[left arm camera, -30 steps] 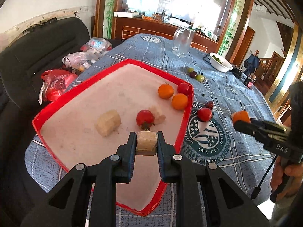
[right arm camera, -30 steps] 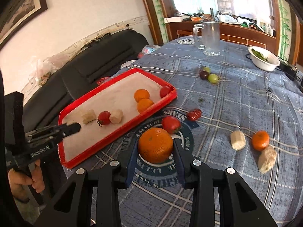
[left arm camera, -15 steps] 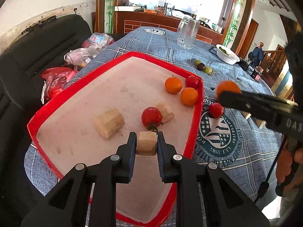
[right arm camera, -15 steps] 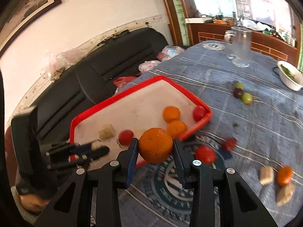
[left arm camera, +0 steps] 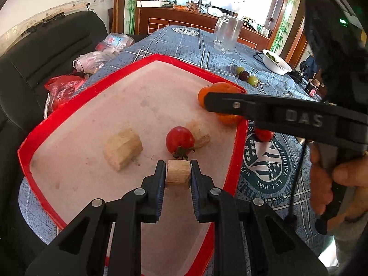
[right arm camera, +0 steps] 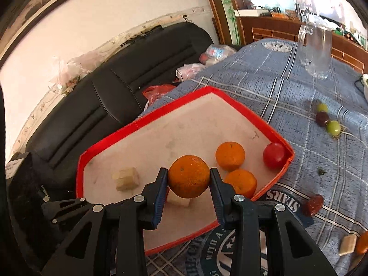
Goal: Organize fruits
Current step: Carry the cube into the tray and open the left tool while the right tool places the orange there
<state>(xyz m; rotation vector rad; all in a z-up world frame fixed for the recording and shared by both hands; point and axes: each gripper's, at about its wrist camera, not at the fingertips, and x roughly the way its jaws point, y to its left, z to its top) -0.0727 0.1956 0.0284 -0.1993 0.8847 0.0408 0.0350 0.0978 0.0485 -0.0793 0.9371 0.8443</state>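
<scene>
A red-rimmed tray (left arm camera: 92, 92) (right arm camera: 138, 124) lies on the blue cloth. My left gripper (left arm camera: 178, 172) is shut on a pale banana piece (left arm camera: 178, 177), low over the tray's near part. Just beyond it lie a tomato (left arm camera: 180, 139) and two more banana pieces (left arm camera: 123, 148) (left arm camera: 199, 132). My right gripper (right arm camera: 188, 177) is shut on an orange (right arm camera: 188, 179) (left arm camera: 218, 89) above the tray's right side. Two oranges (right arm camera: 230, 156) (right arm camera: 241, 182) and a tomato (right arm camera: 274, 155) sit in the tray's far right corner. The left gripper's fingers (right arm camera: 62, 207) show at lower left.
On the cloth lie a tomato (left arm camera: 264, 134), a dark red fruit (right arm camera: 312, 204), three grapes (right arm camera: 326, 119), a banana piece (right arm camera: 348, 243) and an orange (right arm camera: 363, 241). A glass jug (left arm camera: 226, 33) and white bowl (left arm camera: 277, 62) stand farther back. A black sofa (right arm camera: 115, 87) with bags runs along the left.
My right gripper has carried the orange leftward from over the cloth to above the tray's right side. The left gripper, still holding its banana piece, has sunk slightly toward the tray.
</scene>
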